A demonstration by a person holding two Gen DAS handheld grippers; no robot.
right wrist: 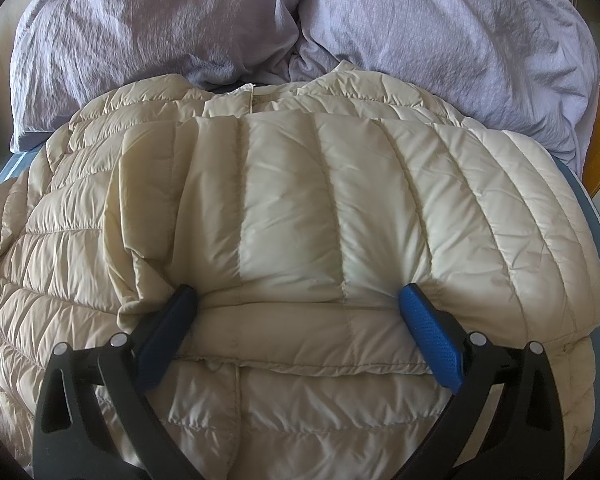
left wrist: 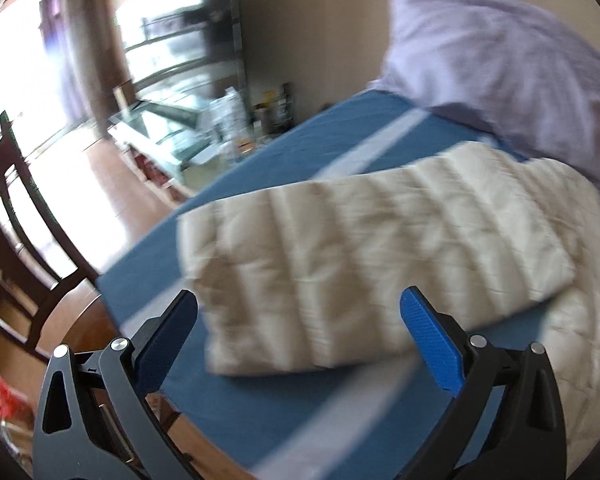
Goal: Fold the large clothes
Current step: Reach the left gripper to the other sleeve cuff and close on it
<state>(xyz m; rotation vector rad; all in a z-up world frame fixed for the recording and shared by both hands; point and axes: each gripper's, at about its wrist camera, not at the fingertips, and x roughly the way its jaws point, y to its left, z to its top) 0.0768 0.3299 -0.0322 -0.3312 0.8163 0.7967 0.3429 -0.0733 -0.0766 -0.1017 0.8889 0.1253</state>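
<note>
A cream quilted puffer jacket (right wrist: 300, 208) lies on the blue bed sheet (left wrist: 260, 168). In the right wrist view one sleeve is folded across the jacket's body. My right gripper (right wrist: 298, 304) is open, its blue fingers resting on the jacket to either side of the folded sleeve's cuff edge. In the left wrist view, which is motion-blurred, the other sleeve (left wrist: 340, 260) stretches out flat over the sheet. My left gripper (left wrist: 298, 308) is open and empty, hovering just before the sleeve's near edge.
Two lilac pillows (right wrist: 300, 32) lie behind the jacket at the head of the bed; one also shows in the left wrist view (left wrist: 500, 72). A dark wooden chair (left wrist: 16, 208) and a glass-topped table (left wrist: 160, 128) stand on the wooden floor left of the bed.
</note>
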